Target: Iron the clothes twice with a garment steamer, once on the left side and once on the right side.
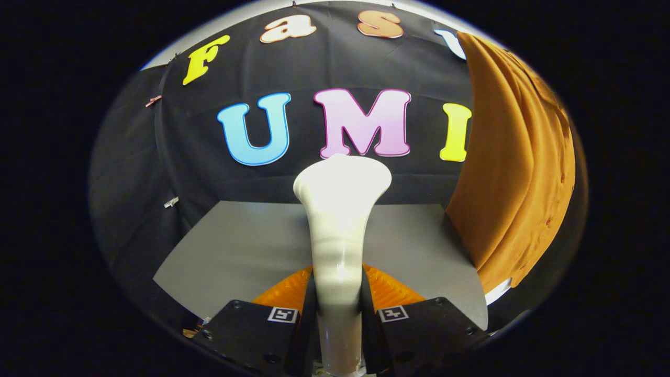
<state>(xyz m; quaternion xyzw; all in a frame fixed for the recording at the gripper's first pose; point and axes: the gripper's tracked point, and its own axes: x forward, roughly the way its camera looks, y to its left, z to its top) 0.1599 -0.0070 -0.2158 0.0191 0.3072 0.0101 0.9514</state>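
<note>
A black cloth booth wall [209, 157] fills the upper half of the frame. Below it, across the middle, a grey table top [241, 251] spreads out bare. Down the right side of the frame hangs the garment to be steamed, an orange shirt [513, 167], draped in long soft folds with a row of small buttons near its far right edge. It hangs upright, presumably so the steamer head can be run down each side in turn.

In the centre of the frame stands the white garment steamer [339, 220], its slim handle rising from the bottom edge and flaring into a wide flat head in front of the wall. The head points away from the camera, well apart from the shirt and not yet turned toward it.

At the bottom centre, the gripper [339, 309] is closed snugly on the steamer's handle, one finger pressing on each side, so the tool is held firm and upright. No pass over the shirt looks begun; the steamer would need to swing right to meet the fabric.
</note>
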